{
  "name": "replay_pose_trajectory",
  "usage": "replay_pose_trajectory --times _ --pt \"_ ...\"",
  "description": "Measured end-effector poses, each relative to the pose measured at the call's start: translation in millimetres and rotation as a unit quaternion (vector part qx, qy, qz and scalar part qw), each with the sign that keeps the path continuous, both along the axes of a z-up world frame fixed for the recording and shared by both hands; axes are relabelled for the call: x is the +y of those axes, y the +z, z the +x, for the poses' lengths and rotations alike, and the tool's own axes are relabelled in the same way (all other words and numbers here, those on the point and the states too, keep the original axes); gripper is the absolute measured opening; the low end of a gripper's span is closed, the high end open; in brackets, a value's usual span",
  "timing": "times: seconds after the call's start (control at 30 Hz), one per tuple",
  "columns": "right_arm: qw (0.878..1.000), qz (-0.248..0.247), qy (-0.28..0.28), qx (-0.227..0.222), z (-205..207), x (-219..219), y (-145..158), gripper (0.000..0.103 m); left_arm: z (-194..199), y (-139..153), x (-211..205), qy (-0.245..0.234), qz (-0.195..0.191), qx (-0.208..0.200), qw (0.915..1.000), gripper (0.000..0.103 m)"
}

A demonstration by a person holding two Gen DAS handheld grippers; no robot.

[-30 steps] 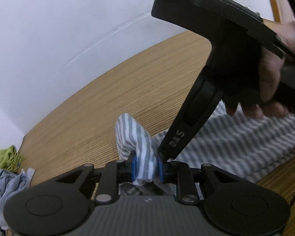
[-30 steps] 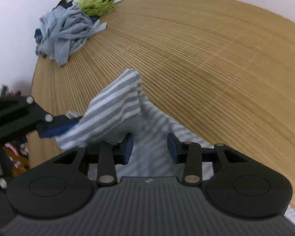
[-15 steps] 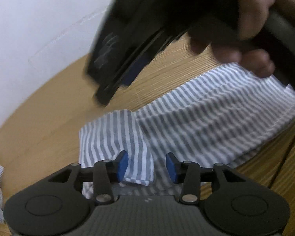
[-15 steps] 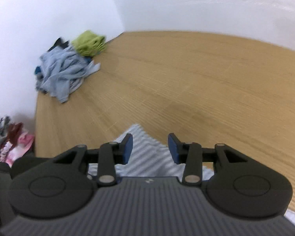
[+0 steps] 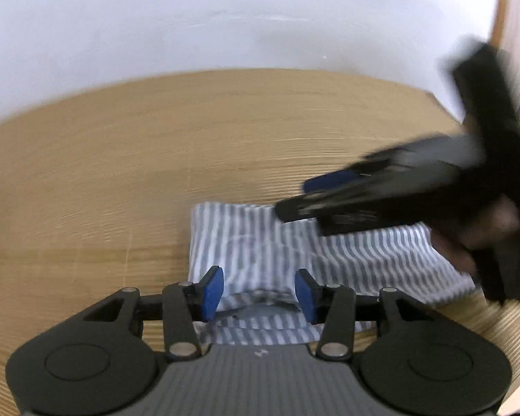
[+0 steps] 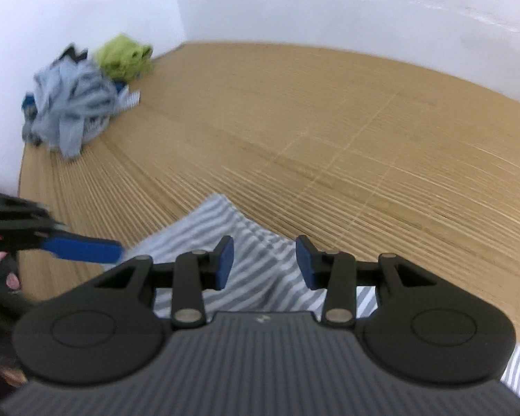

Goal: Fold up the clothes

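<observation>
Laundry pile (image 6: pixel 83 104) shows only from the right claw (image 6: pixel 262 262); both claws gape empty over striped cloth (image 5: pixel 260 242)

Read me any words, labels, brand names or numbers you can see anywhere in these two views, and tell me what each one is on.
None can be read.
Right gripper: pale marks along its dark finger, too blurred to read.
Left gripper: a small pale mark on its ribbed body, too small to read.
Striped garment and clothes pile: no print or tag visible.
</observation>
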State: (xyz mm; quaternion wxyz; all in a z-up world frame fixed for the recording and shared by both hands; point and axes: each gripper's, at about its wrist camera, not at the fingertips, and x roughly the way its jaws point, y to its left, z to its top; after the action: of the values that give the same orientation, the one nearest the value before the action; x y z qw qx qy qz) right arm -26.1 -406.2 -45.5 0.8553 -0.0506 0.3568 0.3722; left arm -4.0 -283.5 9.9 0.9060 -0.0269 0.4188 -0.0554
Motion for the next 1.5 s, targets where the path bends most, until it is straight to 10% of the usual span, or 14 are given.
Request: replay_pose_trajectory --times 0.23,0.67,1.07,1.3,1.5 --pt "0.998 -0.022 -0.044 0.034 -30 4 -23 0.042 -4 -32 31 -0.063 -0.052 0.065 0.9945 0.048" --pt "0.99 -0.082 -0.113 -0.012 -79 32 -33 0.043 -17 -10 95 -0.082 -0.07 0.042 0.9933 0.052" --pt "0.98 -0.028 -0.198 0.011 -82 9 -22 0.043 11 -47 96 -0.079 -0.12 0.073 0.9868 0.06" --pt "0.985 -0.022 -0.168 0.027 -77 15 -37 0.043 4 -44 83 -0.047 -0.124 0.051 0.9898 0.022" --pt "0.991 -0.012 -0.133 0.012 -76 -13 -28 0.043 -13 -9 46 -0.03 -0.071 0.006 0.9971 0.021"
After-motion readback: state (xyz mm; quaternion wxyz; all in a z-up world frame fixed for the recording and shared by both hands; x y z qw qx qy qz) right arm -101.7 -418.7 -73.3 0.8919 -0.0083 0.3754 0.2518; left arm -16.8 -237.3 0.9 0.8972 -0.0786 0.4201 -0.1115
